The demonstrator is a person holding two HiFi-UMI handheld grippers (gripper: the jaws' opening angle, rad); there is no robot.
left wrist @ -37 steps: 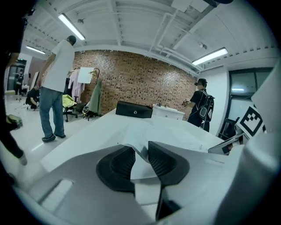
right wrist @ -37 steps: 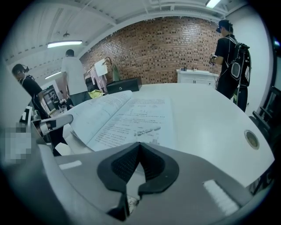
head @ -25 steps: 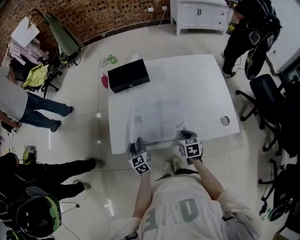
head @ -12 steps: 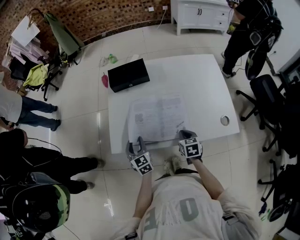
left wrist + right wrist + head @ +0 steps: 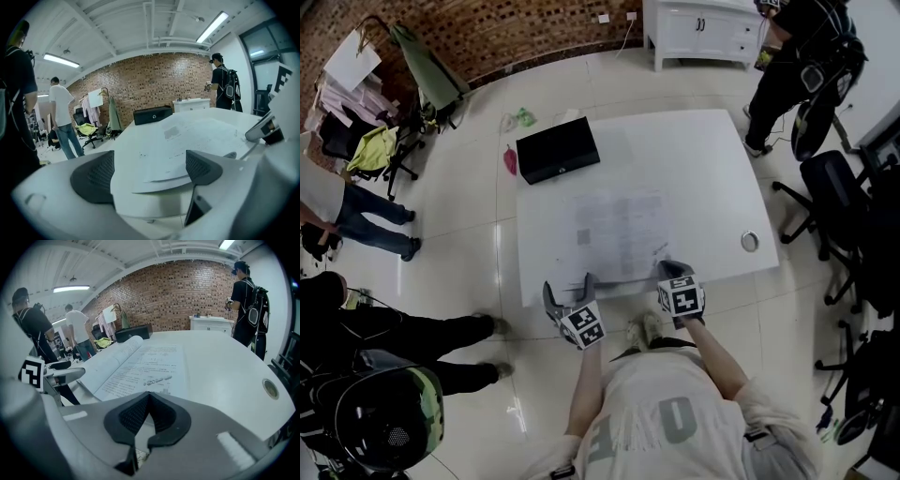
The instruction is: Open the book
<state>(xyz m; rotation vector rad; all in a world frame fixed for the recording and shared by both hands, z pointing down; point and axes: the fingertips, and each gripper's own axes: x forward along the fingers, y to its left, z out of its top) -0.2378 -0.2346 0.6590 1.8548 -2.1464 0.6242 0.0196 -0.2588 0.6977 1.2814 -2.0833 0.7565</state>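
My left gripper (image 5: 150, 171) has just thrown its jaws wide. The near page edge of the book (image 5: 197, 133) lies between the pads untouched, let go so the leaf can settle flat, I judge. My right gripper (image 5: 147, 416) is clenched on nothing, its tip at the right page's near corner, probably steadying it. One book lies open on the white table (image 5: 712, 159) — one black case (image 5: 557, 150) at its far corner

White table (image 5: 708, 159), black box (image 5: 557, 150), white book (image 5: 619, 234) with grey print, red-brick wall (image 5: 487, 37)
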